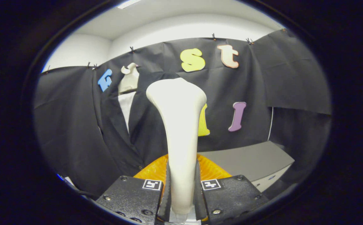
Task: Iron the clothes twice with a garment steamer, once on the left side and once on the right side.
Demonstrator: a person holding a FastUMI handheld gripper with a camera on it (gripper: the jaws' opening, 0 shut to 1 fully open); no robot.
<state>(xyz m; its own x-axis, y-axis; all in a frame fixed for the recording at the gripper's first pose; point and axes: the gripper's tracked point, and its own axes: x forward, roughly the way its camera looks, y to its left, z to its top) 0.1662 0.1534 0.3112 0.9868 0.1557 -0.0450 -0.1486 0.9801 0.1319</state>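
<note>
The garment steamer (pixel 178 131) stands upright between my fingers, its long axis running straight up and away from my tongs (pixel 181 200), which are pinched on its narrow handle from both sides, with its broad head at the far end. The clothes (pixel 118 134), a dark jacket over a white shirt on a hanger, hang to the left of the steamer and farther off, against the booth wall. I judge the next move must carry the head leftward and forward; the grey surface (pixel 247 159) lies off to the right.
</note>
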